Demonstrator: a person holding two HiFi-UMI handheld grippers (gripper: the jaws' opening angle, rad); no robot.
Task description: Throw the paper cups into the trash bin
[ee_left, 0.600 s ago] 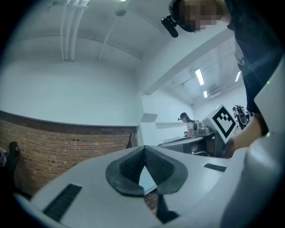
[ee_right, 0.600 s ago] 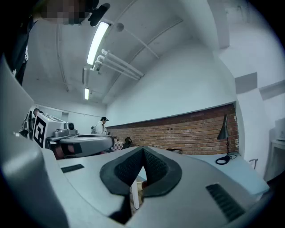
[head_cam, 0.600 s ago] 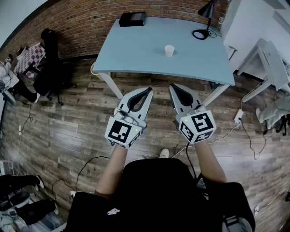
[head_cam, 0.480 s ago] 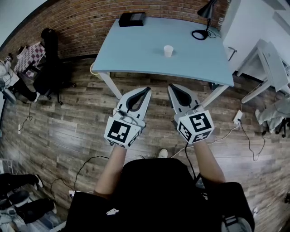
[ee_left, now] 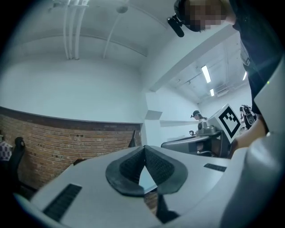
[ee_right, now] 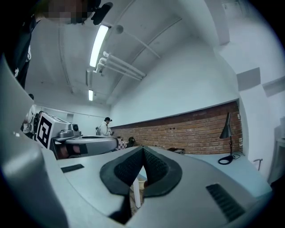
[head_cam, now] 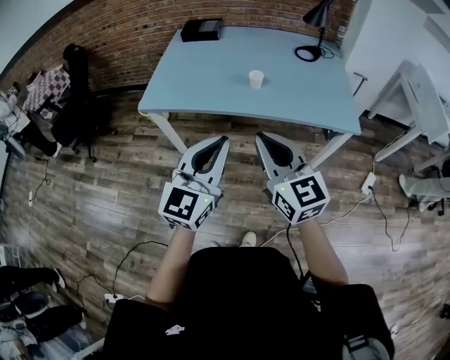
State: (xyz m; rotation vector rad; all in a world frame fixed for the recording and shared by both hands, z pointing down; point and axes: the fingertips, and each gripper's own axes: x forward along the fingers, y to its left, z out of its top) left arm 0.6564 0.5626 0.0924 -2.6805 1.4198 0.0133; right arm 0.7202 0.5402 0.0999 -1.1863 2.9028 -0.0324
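One paper cup [head_cam: 256, 79] stands upright near the middle of the light blue bench [head_cam: 204, 77], well apart from both grippers. The left gripper [head_cam: 222, 140] and the right gripper [head_cam: 260, 136] are side by side above the wooden floor [head_cam: 105, 183], pointing toward the bench. Each has its jaws pressed together with nothing between them. A black box [head_cam: 201, 29] and a lamp [head_cam: 317, 15] are at the bench's far edge.

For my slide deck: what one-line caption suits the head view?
Shut and empty, the left gripper and right gripper point toward a white paper cup on the light blue table.
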